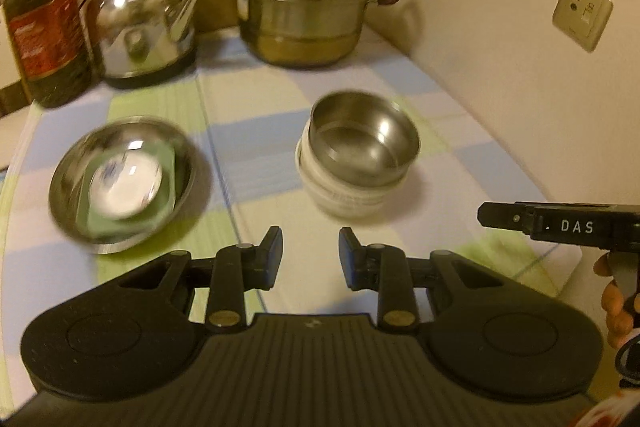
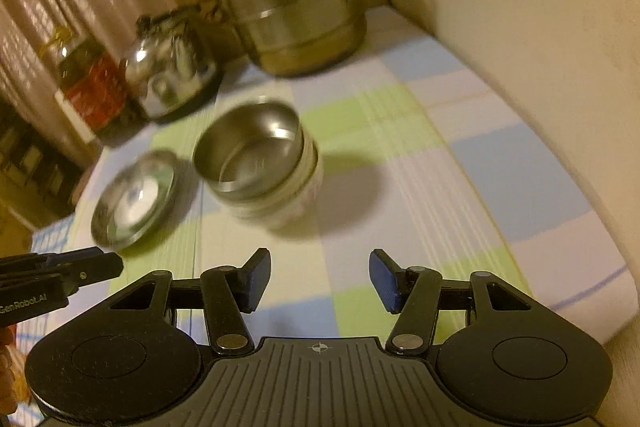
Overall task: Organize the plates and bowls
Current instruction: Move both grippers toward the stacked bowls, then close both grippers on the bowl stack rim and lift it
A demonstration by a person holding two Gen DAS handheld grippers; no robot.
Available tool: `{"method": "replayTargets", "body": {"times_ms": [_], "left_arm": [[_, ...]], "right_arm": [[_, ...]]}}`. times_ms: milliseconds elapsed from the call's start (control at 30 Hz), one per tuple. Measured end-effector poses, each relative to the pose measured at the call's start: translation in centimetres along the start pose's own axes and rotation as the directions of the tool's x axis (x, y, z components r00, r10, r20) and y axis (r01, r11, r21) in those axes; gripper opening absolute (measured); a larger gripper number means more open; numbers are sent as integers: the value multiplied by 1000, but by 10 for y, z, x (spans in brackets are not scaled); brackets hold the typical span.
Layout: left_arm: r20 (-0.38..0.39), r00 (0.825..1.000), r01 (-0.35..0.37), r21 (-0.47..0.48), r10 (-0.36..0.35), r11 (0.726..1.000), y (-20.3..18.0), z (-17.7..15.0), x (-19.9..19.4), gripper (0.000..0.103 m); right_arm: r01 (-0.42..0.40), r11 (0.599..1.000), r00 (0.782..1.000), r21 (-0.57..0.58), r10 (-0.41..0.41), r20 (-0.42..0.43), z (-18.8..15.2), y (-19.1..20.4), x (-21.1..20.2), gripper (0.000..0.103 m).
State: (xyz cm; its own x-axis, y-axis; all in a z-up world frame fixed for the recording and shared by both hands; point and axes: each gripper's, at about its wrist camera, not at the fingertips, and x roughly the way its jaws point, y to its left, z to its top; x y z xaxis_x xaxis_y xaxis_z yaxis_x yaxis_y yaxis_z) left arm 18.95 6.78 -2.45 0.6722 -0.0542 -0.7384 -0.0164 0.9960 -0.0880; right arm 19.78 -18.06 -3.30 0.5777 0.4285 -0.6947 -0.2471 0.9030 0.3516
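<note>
Two round steel bowls (image 1: pixel 364 135) nested in white ceramic (glossy), fingers (image 1: pixel 274 255) parted, empty.

Bare cloth (image 1: pixel 256 183) separates steel plate (image 1: pixel 68 187) from bowl stack (image 1: pixel 352 195).

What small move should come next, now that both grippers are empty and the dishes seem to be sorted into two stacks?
Probably back both away. The steel bowl sits nested in the white bowls, and the white dish and green plate lie in the steel plate. The left gripper and right gripper are open, holding nothing. Nothing loose shows on the tablecloth.
</note>
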Motion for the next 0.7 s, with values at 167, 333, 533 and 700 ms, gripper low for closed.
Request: {"method": "replayTargets", "body": {"times_ms": [167,333,533,700], "left_arm": [[34,999,27,17,-28,999,4,31,24,26],[46,998,44,32,-45,999,7,55,50,20],[37,998,55,44,-57,997,10,70,76,14],[14,998,66,51,-66,997,14,74,93,12]], "right_arm": [[-10,1000,997,7,9,76,24,3,19,44],[-18,1000,992,6,17,123,45,6,44,25],[-18,1000,989,-1,18,145,58,11,66,14],[-8,1000,991,1,7,137,62,11,83,11]]}}
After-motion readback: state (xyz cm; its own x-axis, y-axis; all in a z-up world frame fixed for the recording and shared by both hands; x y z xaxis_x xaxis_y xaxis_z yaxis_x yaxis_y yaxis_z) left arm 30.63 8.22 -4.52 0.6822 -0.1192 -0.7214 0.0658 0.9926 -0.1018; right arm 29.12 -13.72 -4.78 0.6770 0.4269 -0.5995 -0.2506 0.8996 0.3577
